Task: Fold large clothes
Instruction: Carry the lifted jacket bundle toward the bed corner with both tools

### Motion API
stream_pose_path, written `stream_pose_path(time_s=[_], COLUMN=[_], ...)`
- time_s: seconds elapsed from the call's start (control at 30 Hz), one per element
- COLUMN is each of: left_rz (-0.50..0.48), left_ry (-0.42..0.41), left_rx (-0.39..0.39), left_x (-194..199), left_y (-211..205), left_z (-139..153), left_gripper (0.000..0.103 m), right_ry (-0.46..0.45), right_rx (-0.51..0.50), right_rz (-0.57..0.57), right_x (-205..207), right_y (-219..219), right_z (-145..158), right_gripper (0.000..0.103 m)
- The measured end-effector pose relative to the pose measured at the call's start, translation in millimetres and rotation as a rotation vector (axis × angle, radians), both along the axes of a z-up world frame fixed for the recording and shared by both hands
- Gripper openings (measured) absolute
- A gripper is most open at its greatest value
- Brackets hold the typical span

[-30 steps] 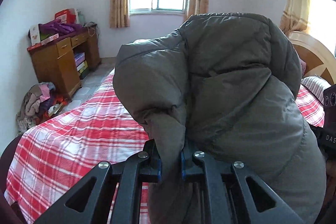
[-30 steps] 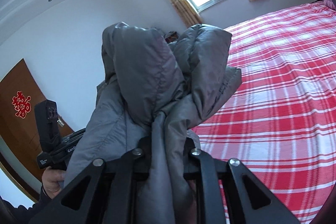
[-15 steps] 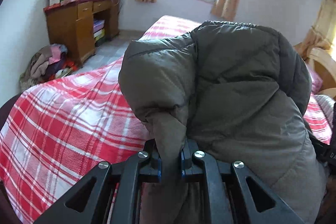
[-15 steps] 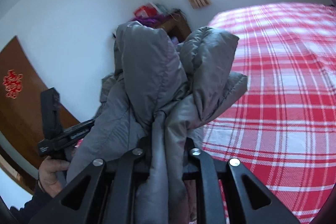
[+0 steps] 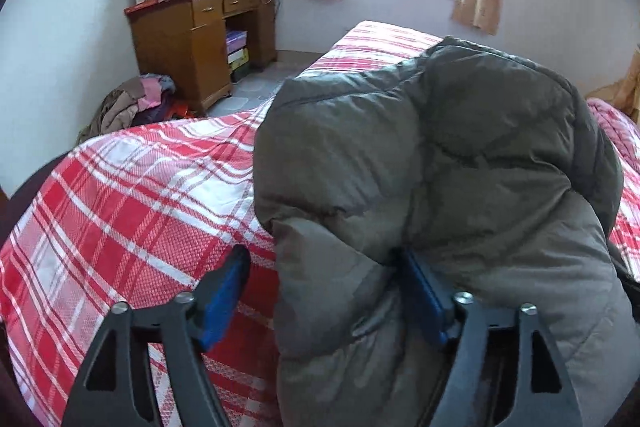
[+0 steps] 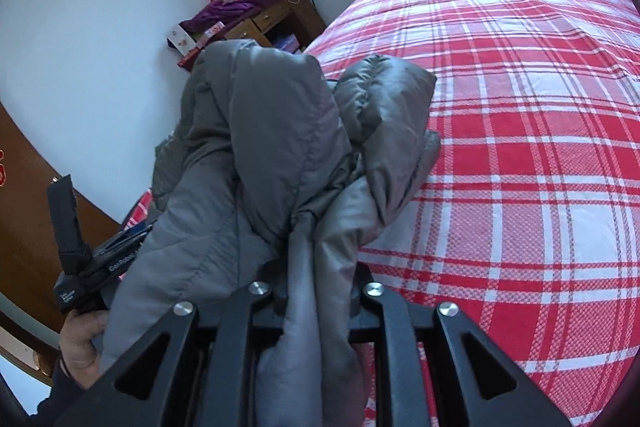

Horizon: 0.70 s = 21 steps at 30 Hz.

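Observation:
A puffy grey down jacket (image 5: 440,167) hangs bunched over a bed with a red and white plaid sheet (image 5: 120,207). My left gripper (image 5: 322,259) is opening. A fold of the jacket still sits between its blue pads (image 5: 224,291), but the left pad stands clear of the cloth. In the right wrist view the same jacket (image 6: 272,131) rises in front of the camera, and my right gripper (image 6: 320,271) is shut on a thick gathered fold of it. The left gripper's body (image 6: 72,267) and the hand (image 6: 80,339) that holds it show at the lower left.
The plaid bed (image 6: 520,147) stretches away to the right. A wooden desk (image 5: 192,39) piled with boxes and purple cloth stands against the far wall. A heap of clothes (image 5: 132,103) lies on the floor beside it. A brown door (image 6: 24,207) is at the left.
My left gripper's jaws have swung wide apart and let go of the jacket fold. Both grippers have sunk toward the bed and tipped downward. The right gripper keeps its hold.

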<state>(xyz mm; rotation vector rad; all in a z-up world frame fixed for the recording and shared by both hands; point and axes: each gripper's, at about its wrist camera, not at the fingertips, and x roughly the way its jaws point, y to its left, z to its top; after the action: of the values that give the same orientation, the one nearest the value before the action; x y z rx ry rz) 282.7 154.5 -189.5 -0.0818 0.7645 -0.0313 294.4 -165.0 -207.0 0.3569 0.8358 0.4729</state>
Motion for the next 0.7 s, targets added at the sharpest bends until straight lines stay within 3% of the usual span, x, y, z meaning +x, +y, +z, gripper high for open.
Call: stream_pose_path(time_s=[0.1, 0.7], left_rz=[0.022, 0.067], left_ry=[-0.001, 0.004], left_rx=[-0.002, -0.004], left_x=[-0.2, 4.6], left_y=[-0.3, 2.0], left_z=[-4.0, -14.0], left_gripper=[0.086, 0.095], right_ry=[0.01, -0.01], right_rx=[-0.007, -0.114], right_rz=[-0.009, -0.022], right_x=[0.7, 4.4], right_y=[-0.3, 14.9], right_z=[-3.2, -9.4], right_gripper=[0.022, 0.034])
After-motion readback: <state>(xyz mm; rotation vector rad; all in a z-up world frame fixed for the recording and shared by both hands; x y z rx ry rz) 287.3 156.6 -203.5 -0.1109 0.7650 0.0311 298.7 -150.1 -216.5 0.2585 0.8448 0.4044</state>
